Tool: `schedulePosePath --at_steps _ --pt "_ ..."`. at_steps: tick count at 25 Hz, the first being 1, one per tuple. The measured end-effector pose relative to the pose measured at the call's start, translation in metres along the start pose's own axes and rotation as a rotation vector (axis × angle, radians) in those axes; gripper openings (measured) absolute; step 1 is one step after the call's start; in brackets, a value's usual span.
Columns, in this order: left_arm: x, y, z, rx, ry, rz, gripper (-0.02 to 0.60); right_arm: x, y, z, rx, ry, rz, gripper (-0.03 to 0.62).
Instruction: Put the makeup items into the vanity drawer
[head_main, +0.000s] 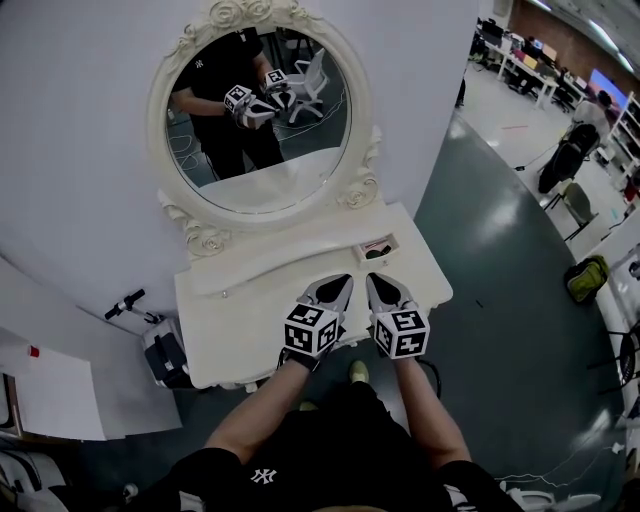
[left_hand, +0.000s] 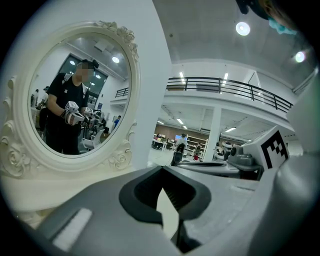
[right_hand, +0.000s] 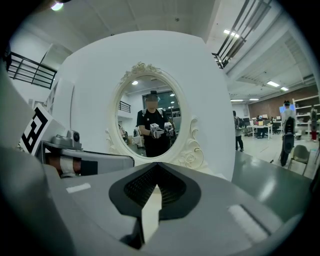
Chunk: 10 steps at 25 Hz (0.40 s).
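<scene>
While the white vanity (head_main: 245, 320) and oval mirror (head_main: 262, 110) fill the head view, both gripper views catch just the mirror. Left gripper (head_main: 342, 284) and right gripper (head_main: 376, 284) hover side by side, jaws closed, empty. Only the head view shows the small open drawer (head_main: 397, 243) just ahead, makeup items (head_main: 375, 251) inside.

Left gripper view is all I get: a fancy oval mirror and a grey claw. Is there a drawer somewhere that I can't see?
Observer: Yes. In the head view a small drawer stands open on the white vanity table, just ahead of the right gripper.
Operator: Anything in it?
Observer: A dark thing and a red thing lie inside, both too small to name.
Operator: Is the other claw carrying anything?
Observer: No. The right gripper view shows its jaws closed on nothing, like the left gripper.
</scene>
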<state>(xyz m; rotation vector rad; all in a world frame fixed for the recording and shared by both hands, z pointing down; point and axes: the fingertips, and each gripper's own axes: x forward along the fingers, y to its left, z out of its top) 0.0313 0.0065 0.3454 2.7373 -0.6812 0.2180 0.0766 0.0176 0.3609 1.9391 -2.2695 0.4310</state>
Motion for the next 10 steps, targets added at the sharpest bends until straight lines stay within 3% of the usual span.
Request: schedulePosePath --at_steps 10 --pt "-0.0087 -0.0059 0.0092 0.002 -0.016 0.001 0.002 -0.0078 0.005 0.0053 0.006 -0.013 -0.001 0.025"
